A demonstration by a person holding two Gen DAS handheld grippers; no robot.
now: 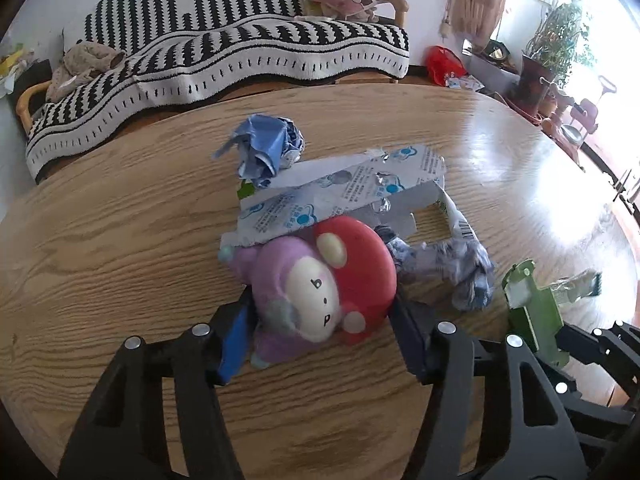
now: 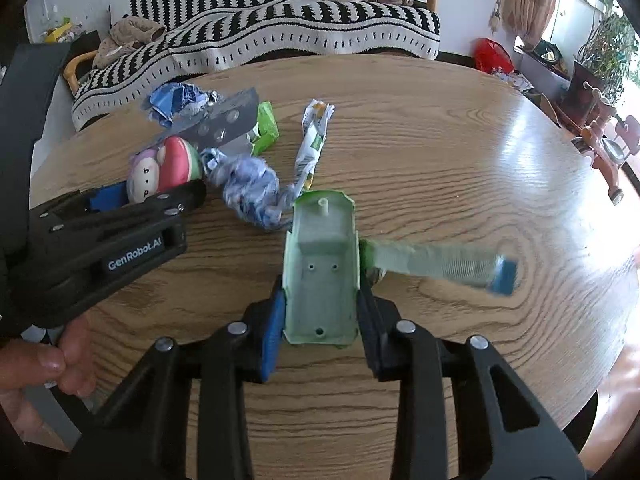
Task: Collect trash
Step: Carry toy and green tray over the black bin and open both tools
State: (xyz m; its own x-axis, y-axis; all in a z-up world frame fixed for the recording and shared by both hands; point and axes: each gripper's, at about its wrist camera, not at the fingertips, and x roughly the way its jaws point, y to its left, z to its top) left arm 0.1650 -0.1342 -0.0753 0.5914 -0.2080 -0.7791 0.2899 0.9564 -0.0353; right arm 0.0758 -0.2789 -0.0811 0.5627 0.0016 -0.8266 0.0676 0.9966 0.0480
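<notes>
Left hand pose: I see my left hand (image 2: pixel 60 360) at the near left, below the table edge, gripping the handle; the tool reaches low over the wood toward the far side.
Left gripper (image 1: pixel 320 320): my fingers are closed to a medium width on the plush toy (image 1: pixel 316 288), one pad on each side of it. The toy has a purple body and a red cap, and it touches the table.
Trash near the toy: a flattened printed carton (image 1: pixel 340 196) lies just behind it, a crumpled blue wrapper (image 1: pixel 268 148) is farther, and a crumpled blue-white paper (image 2: pixel 250 188) is just to the right.
Right gripper (image 2: pixel 320 304): it points forward over the middle of the table. The fingers are narrow and clamp the green plastic shell (image 2: pixel 322 264) by its two side walls.
Other trash: a long twisted wrapper (image 2: pixel 314 144) lies far of the shell; a blurred pale strip with a blue end (image 2: pixel 448 266) is to its right.
Room: the wooden table (image 2: pixel 460 152) is bare on the right half. Its round edge is near on the right and at the near side.
Far side: striped sofa (image 2: pixel 280 28) behind the table.
</notes>
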